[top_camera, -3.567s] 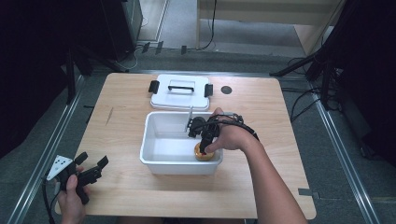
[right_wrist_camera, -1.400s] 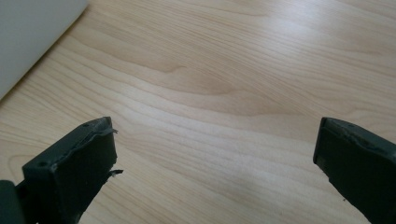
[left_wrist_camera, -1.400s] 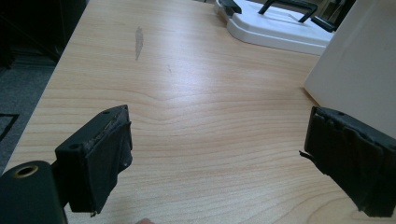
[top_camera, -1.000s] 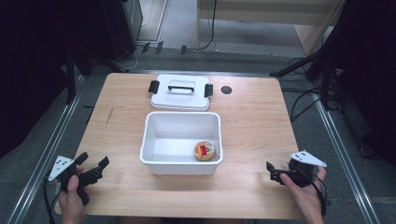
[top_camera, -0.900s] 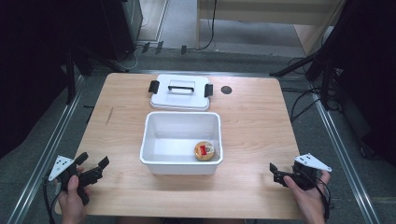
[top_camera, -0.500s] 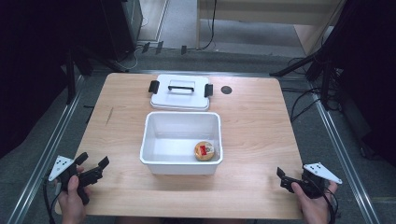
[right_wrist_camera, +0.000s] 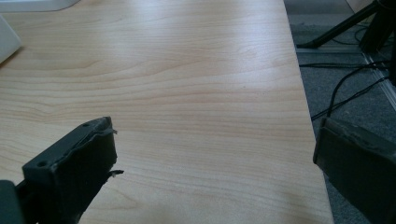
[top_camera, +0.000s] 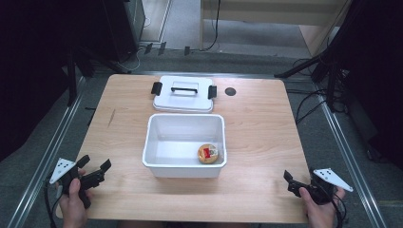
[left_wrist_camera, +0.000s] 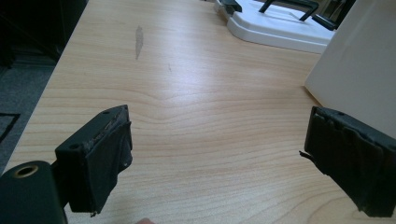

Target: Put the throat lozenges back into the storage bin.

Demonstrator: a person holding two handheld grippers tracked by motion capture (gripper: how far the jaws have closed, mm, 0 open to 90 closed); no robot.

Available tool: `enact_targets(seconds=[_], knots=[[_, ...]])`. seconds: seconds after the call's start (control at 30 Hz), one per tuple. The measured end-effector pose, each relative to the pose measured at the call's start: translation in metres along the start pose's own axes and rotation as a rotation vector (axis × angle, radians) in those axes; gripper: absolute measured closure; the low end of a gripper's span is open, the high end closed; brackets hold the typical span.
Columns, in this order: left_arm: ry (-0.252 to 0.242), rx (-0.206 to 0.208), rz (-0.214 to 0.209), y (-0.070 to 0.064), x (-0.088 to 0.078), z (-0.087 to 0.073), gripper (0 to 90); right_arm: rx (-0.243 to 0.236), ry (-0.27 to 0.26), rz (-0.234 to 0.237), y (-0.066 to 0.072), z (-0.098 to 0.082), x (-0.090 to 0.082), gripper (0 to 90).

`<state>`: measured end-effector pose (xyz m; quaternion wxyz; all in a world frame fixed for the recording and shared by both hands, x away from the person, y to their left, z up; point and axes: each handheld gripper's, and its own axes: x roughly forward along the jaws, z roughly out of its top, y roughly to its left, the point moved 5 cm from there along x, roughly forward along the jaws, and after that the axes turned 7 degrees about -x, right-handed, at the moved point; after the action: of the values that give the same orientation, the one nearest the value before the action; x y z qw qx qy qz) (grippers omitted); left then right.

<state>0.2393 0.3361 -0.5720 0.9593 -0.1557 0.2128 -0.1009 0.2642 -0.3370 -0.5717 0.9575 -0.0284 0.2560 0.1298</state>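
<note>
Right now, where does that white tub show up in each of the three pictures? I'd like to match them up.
High view: the white tub sits at the middle of the table.
Left gripper view: the tub is at the right edge, with one plain outer wall in the picture.
Right gripper view: a white corner at the left edge is probably the tub.
Shared landmark: the wooden table under it.
</note>
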Motion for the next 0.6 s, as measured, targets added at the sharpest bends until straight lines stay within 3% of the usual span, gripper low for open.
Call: enact_targets(seconds=[0.23, 0.47, 0.6], knots=[[0.002, 0.003, 0.003, -0.0005, 0.0002, -0.0001, 7.8, -0.015, 0.027, -0.004, 0.0026, -0.0007, 0.002, 0.0], [0.004, 0.01, 0.008, -0.001, 0.0005, -0.0003, 7.9, 0.015, 0.048, 0.011, 0.0006, -0.0012, 0.0037, 0.0], [0.004, 0.008, 0.007, -0.0009, 0.0006, -0.0002, 7.8, 0.005, 0.058, 0.012, 0.0017, -0.0015, 0.0045, 0.0]])
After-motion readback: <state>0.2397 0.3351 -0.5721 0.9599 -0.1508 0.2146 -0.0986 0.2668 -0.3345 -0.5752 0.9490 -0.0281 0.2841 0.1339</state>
